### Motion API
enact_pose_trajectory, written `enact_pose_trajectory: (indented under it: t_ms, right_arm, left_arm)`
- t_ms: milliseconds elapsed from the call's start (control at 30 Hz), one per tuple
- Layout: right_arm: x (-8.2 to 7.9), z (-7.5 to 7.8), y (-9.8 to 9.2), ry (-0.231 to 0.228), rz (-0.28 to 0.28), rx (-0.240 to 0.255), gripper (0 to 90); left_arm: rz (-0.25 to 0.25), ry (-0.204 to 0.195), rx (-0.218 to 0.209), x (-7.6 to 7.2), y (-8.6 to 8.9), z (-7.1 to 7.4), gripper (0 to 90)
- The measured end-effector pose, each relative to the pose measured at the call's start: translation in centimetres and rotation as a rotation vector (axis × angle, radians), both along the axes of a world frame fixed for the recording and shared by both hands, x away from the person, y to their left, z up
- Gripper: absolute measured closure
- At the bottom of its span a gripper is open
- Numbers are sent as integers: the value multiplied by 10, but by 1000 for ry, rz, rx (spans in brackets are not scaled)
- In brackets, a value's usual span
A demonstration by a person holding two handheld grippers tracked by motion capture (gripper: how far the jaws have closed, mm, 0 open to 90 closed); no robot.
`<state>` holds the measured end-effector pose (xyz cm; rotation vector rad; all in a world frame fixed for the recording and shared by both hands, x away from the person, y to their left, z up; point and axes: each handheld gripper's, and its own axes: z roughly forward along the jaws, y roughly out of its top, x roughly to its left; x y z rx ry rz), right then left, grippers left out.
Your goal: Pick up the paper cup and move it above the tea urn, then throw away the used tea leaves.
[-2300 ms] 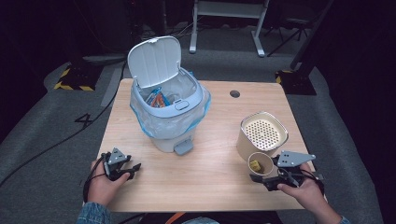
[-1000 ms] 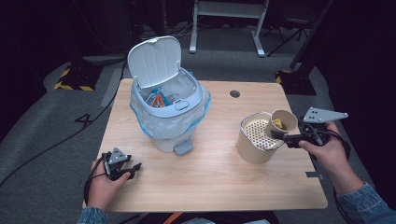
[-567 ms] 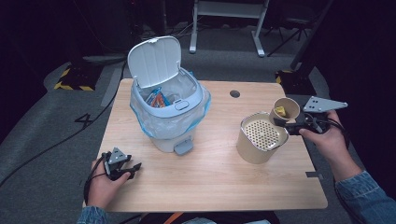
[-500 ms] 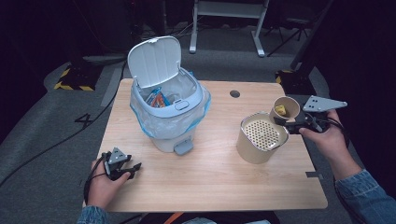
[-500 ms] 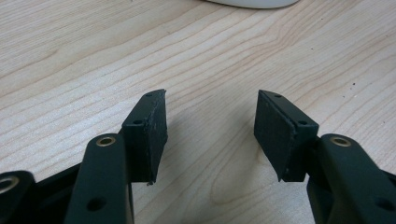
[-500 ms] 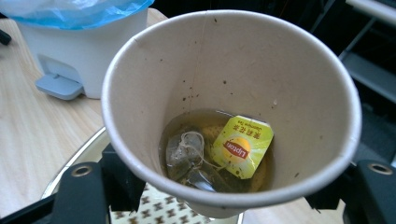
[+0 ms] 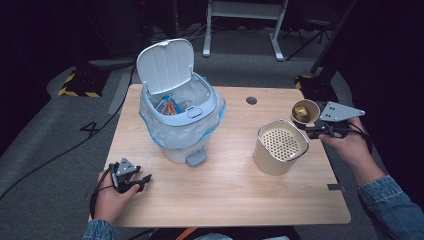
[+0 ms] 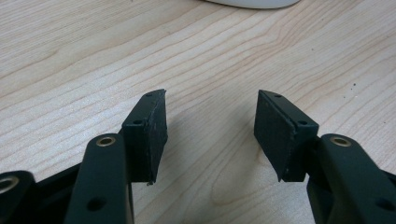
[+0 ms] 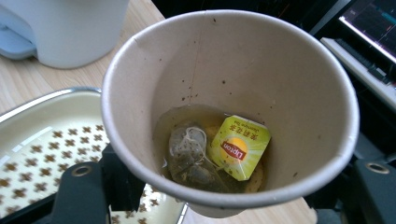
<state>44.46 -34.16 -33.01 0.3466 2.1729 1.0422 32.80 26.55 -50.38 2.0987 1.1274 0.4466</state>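
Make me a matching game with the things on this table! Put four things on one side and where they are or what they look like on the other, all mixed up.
Things:
1. paper cup
2. pedal bin
3. left hand-held gripper
4. tea bag

States:
A. lid flipped up, plastic liner inside
B. jaws apart over bare wood
C. lying in the bottom of the cup
D. held up beside the beige container with the perforated top

Pairs: 1-D, 2-A, 3-B, 4-C

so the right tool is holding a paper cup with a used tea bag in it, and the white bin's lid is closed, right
Not quite: the white bin has its lid standing open, as the high view shows. The rest holds: the right tool grips the paper cup with a used tea bag inside.
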Motion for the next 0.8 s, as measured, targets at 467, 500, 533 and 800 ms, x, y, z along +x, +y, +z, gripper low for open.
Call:
enact_pose_trajectory:
  t_ms: [467,500,533,800]
  right_arm:
    - [-1,-8,4,-145,27,-166,306]
    - [-2,-9,5,-153,24,-182,306]
    - [-2,-10,6,-160,26,-194,306]
    - [-9,-19,15,-334,30,-427,311]
  left_arm:
    - [0,-4,5,0,0,0,444]
    - [0,-4,6,0,0,0,444]
    - [0,-4,6,0,0,0,444]
    - [0,-3,4,0,-1,0,444]
